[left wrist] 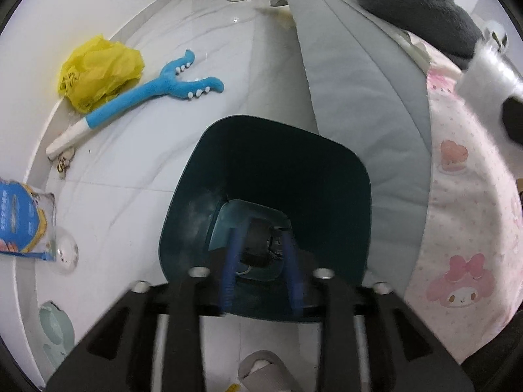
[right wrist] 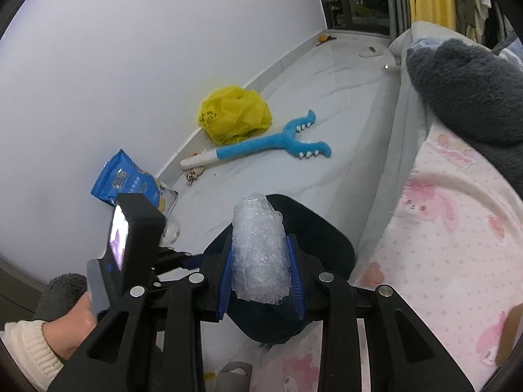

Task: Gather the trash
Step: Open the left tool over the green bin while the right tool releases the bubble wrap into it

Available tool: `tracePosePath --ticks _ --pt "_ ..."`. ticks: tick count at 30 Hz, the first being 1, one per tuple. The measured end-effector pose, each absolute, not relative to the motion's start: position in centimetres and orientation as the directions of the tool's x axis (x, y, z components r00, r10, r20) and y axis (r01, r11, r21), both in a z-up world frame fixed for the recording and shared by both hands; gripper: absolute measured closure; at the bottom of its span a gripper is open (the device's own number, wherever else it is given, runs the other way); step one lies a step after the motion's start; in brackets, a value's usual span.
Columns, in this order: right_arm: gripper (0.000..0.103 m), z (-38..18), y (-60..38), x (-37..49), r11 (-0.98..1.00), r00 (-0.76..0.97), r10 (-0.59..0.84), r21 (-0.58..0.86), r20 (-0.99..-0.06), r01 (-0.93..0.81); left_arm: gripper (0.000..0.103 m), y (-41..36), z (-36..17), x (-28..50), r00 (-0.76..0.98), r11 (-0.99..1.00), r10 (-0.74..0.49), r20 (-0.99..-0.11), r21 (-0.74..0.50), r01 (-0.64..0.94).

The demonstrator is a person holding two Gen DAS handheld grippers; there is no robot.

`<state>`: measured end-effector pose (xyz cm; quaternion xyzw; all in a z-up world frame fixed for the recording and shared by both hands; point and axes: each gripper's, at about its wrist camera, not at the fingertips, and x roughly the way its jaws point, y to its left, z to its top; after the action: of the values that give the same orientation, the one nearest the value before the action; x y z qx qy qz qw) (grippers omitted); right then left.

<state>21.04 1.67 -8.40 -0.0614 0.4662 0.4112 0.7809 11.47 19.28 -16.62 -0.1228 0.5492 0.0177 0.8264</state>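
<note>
left wrist view: left gripper (left wrist: 261,254) inside bin (left wrist: 346,170); open floor (left wrist: 228,39) beyond

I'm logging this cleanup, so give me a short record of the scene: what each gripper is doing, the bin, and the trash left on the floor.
right gripper: shut on a wad of bubble wrap, above the bin
left gripper: open, fingers inside the bin's mouth, nothing clearly gripped
bin: dark teal, beside the bed
bin contents: something dark at the bottom, unclear
floor trash: yellow plastic bag, blue snack packet
other: blue plush toy
</note>
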Motion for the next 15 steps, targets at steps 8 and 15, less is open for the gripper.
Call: tracePosePath --ticks 8,15 --pt "0.072 -11.4 3.6 22.0 0.679 0.192 0.529 0.277 -0.826 -0.681 0.026 20.6 -14.7 10.3 0.470 0.966 -0.080 -0.879 -0.184 -0.180" --pt "0.072 -13.6 4.6 22.0 0.697 0.159 0.513 0.301 -0.844 -0.651 0.015 20.7 -11.6 8.5 0.572 0.970 -0.020 -0.820 -0.154 -0.187"
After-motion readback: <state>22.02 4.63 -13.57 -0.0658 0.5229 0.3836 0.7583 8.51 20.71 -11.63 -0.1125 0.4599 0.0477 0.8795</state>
